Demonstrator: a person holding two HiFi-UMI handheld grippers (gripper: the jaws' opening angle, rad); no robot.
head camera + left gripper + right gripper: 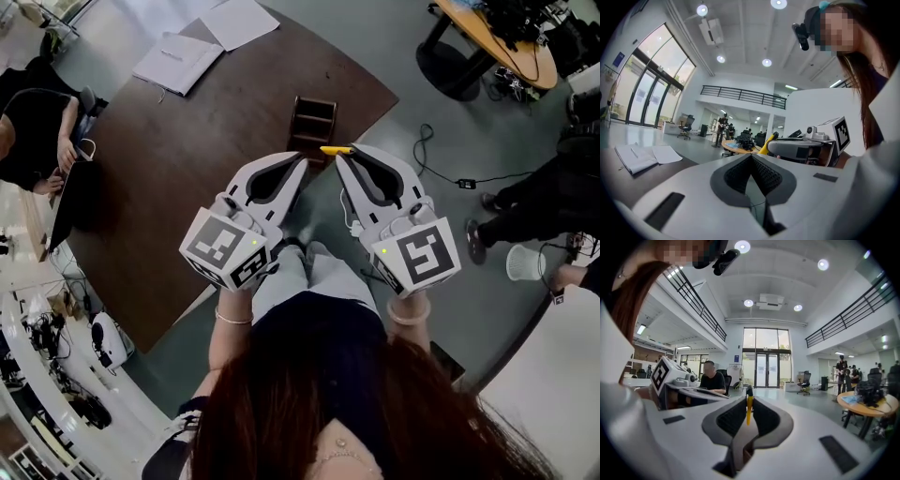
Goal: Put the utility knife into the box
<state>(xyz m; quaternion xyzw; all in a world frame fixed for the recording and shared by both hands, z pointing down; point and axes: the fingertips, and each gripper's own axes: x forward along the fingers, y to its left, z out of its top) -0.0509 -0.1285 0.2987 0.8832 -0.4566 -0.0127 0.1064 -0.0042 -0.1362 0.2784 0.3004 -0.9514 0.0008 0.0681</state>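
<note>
A yellow utility knife [336, 149] sticks out sideways from the tips of my right gripper [343, 157], which is shut on it. In the right gripper view the knife [749, 409] stands thin and upright between the dark pads of that gripper [749, 403]. My left gripper [302, 161] is shut with nothing in it, its pads pressed together [751, 158]. Both are held side by side in the air, just short of the small dark wooden box [314, 120] at the table's near edge. From the left gripper view, the knife [767, 143] shows on the right gripper.
The box stands on a dark brown table [187, 159]. A notebook [178, 61] and a loose sheet [239, 21] lie at its far side. A person in black [33, 131] sits at the left. A cable [450, 173] runs over the grey floor to the right.
</note>
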